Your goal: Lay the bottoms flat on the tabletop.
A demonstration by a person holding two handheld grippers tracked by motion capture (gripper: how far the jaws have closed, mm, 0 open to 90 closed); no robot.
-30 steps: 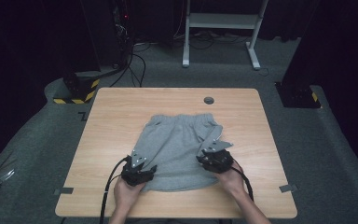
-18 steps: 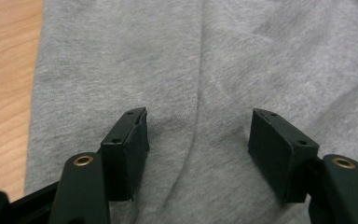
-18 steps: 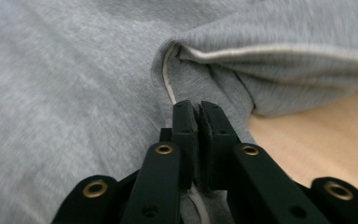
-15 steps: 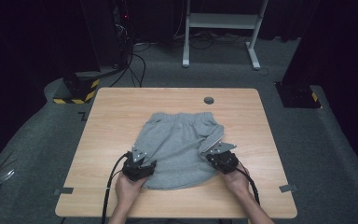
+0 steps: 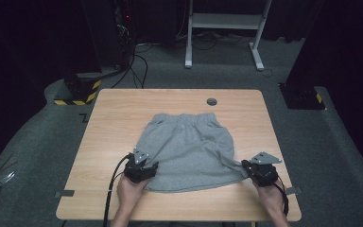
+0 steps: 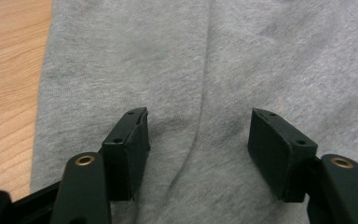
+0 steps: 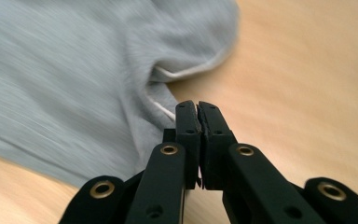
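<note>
Grey shorts (image 5: 189, 146) lie flat on the wooden table (image 5: 123, 113), waistband away from me. My left gripper (image 5: 144, 161) rests over the near left hem, open, with smooth grey cloth (image 6: 214, 56) lying under and between its jaws (image 6: 198, 126). My right gripper (image 5: 247, 166) sits near the table's right front corner, shut on the right hem corner of the shorts (image 7: 74, 74). In the right gripper view the jaws (image 7: 197, 106) meet with the hem edge pinched between them, and the cloth stretches out from the pinch.
A small dark round cap (image 5: 211, 101) sits in the table's far middle. Beyond the table stand a white desk frame (image 5: 222, 28) and a yellow-black striped base (image 5: 78, 94) on grey carpet. Bare wood (image 5: 118, 127) lies left of the shorts.
My right gripper has moved out to the right toward the table's corner, dragging the right hem corner with it, so the shorts lie wider. The left gripper has stayed put.
</note>
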